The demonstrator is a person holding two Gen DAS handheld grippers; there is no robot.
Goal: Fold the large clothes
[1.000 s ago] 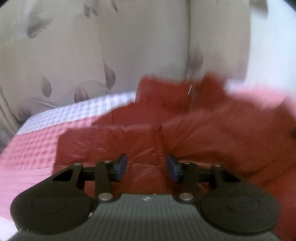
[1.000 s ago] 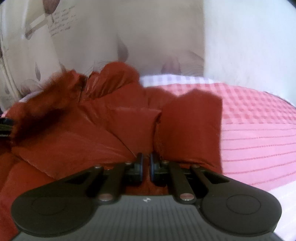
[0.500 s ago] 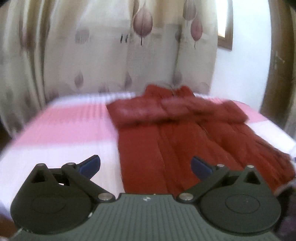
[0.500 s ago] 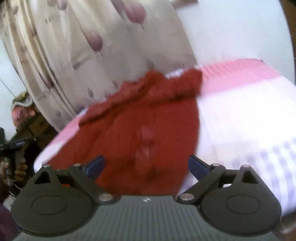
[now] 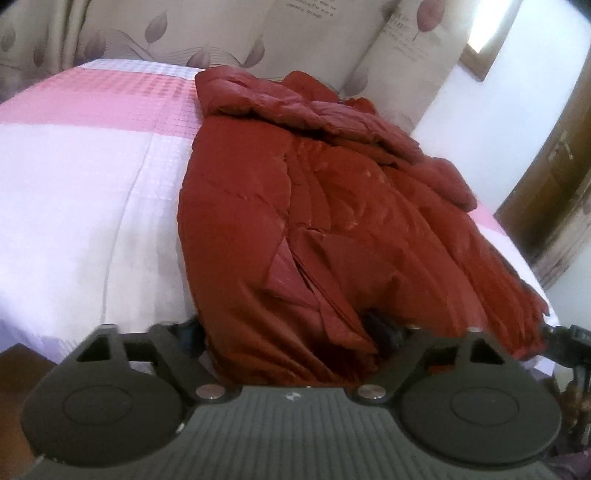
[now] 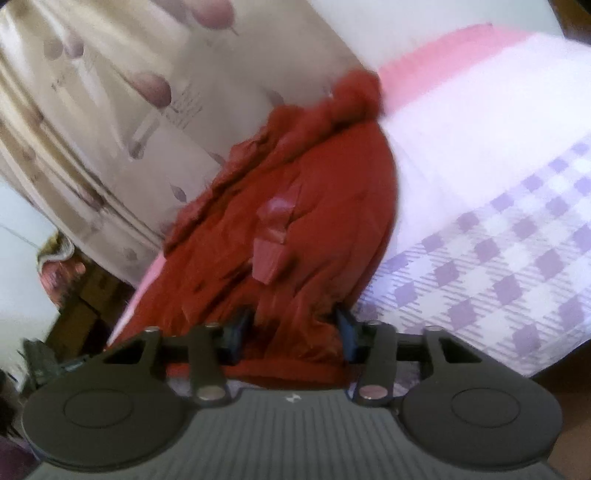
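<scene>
A large red padded jacket (image 5: 332, 199) lies lengthwise on a bed, its sleeves folded across the far end and its hem at the near edge. My left gripper (image 5: 291, 338) is open, with the jacket's hem bunched between its fingers. In the right wrist view the jacket (image 6: 295, 221) runs away from me, and my right gripper (image 6: 293, 330) is open with the hem's other part between its blue pads (image 6: 345, 328). Neither pair of fingers is pressed onto the cloth. The right gripper also shows at the left wrist view's right edge (image 5: 569, 339).
The bed cover (image 5: 92, 192) is pink, white and lilac-checked. Leaf-print curtains (image 5: 295, 33) hang behind the bed. A wooden door (image 5: 557, 206) stands at the right. Dark furniture (image 6: 74, 314) stands beside the bed's far side.
Both grippers pulled back from the sleeves at the far end, opened wide, then came down to the near hem. Their fingers now stand narrower, with the hem cloth between them.
</scene>
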